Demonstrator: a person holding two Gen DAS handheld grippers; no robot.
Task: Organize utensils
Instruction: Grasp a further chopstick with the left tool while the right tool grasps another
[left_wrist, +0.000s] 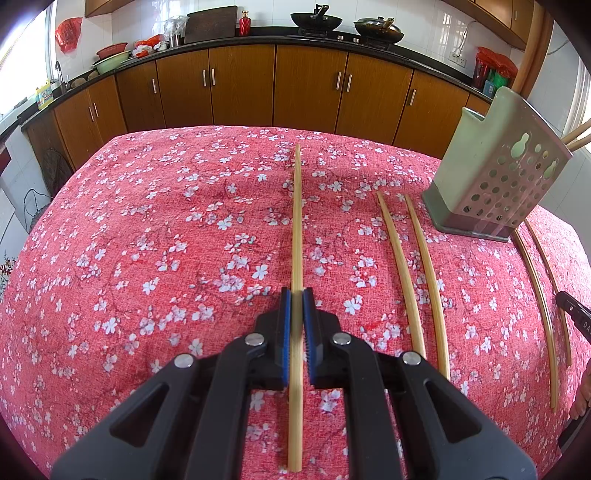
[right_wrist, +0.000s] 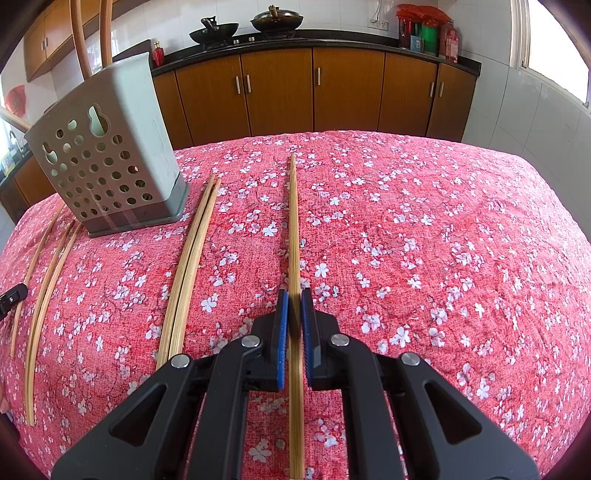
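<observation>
My left gripper (left_wrist: 296, 300) is shut on a bamboo chopstick (left_wrist: 297, 221) that points forward over the red floral tablecloth (left_wrist: 166, 240). My right gripper (right_wrist: 294, 300) is shut on another bamboo chopstick (right_wrist: 293, 221), also pointing forward. A grey-green perforated utensil holder (left_wrist: 495, 177) stands at the right of the left wrist view and at the left of the right wrist view (right_wrist: 107, 162), with chopsticks sticking out of its top. A loose pair of chopsticks (left_wrist: 413, 266) lies beside the left gripper. Another pair (right_wrist: 188, 266) lies left of the right gripper.
More chopsticks (left_wrist: 543, 302) lie at the far right of the left view, near the tip of the other gripper (left_wrist: 576, 314). Several chopsticks (right_wrist: 44, 295) lie at the left of the right view. Wooden kitchen cabinets (left_wrist: 273, 85) stand beyond the table's far edge.
</observation>
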